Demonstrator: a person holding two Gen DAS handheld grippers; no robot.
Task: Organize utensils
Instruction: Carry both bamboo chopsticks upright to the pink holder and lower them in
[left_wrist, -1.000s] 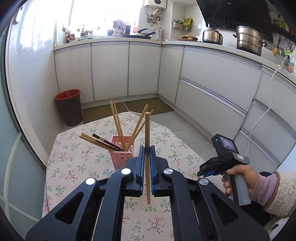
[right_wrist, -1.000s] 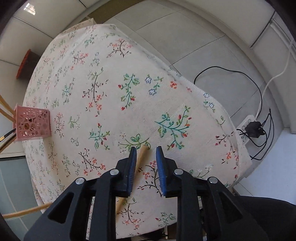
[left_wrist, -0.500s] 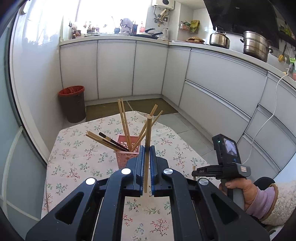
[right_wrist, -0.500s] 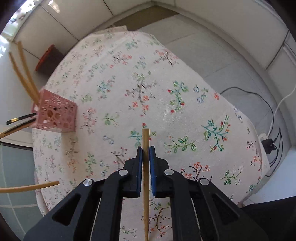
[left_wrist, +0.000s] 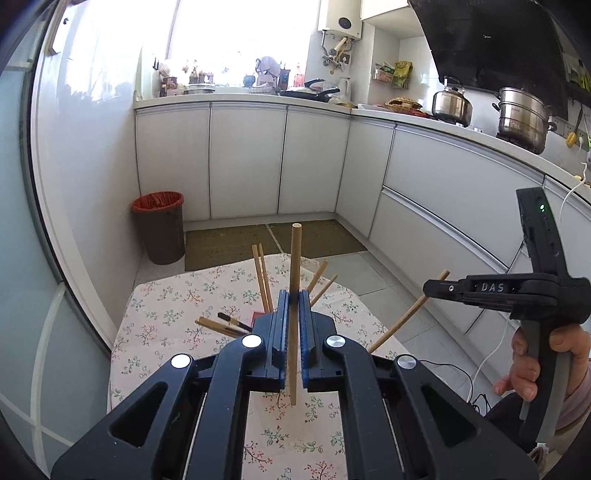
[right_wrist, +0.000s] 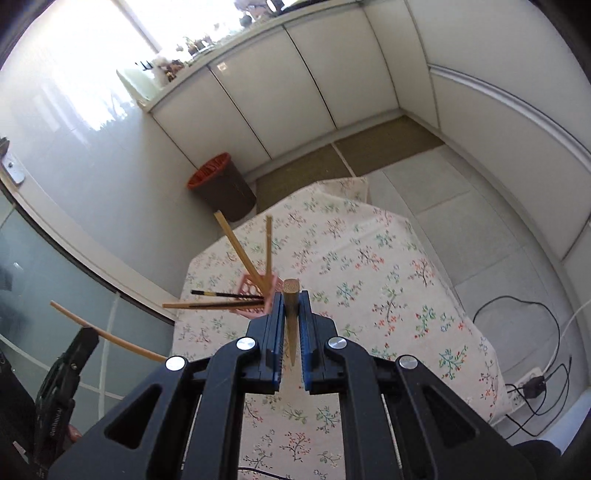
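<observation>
My left gripper (left_wrist: 294, 295) is shut on a light wooden chopstick (left_wrist: 295, 251) that stands upright between its pads. Behind it, the pink holder (left_wrist: 256, 315) is mostly hidden; several chopsticks (left_wrist: 261, 278) fan out of it. At the right of that view my right gripper (left_wrist: 428, 287) holds a slanted chopstick (left_wrist: 404, 319) above the table's edge. In the right wrist view my right gripper (right_wrist: 291, 299) is shut on that chopstick (right_wrist: 291, 286), raised over the floral table (right_wrist: 369, 277) near the pink holder (right_wrist: 251, 291). The left gripper (right_wrist: 88, 334) shows at the lower left.
A brown bin with a red liner (left_wrist: 159, 229) stands on the floor beyond the table. White cabinets (left_wrist: 424, 206) run along the back and right. A power strip with cables (right_wrist: 532, 380) lies on the floor at the right. A hand (left_wrist: 528, 365) grips the right handle.
The right gripper closed on a chopstick that lay on the table and lifted it high, tilting upward. The left gripper rose a little, still holding its chopstick.
</observation>
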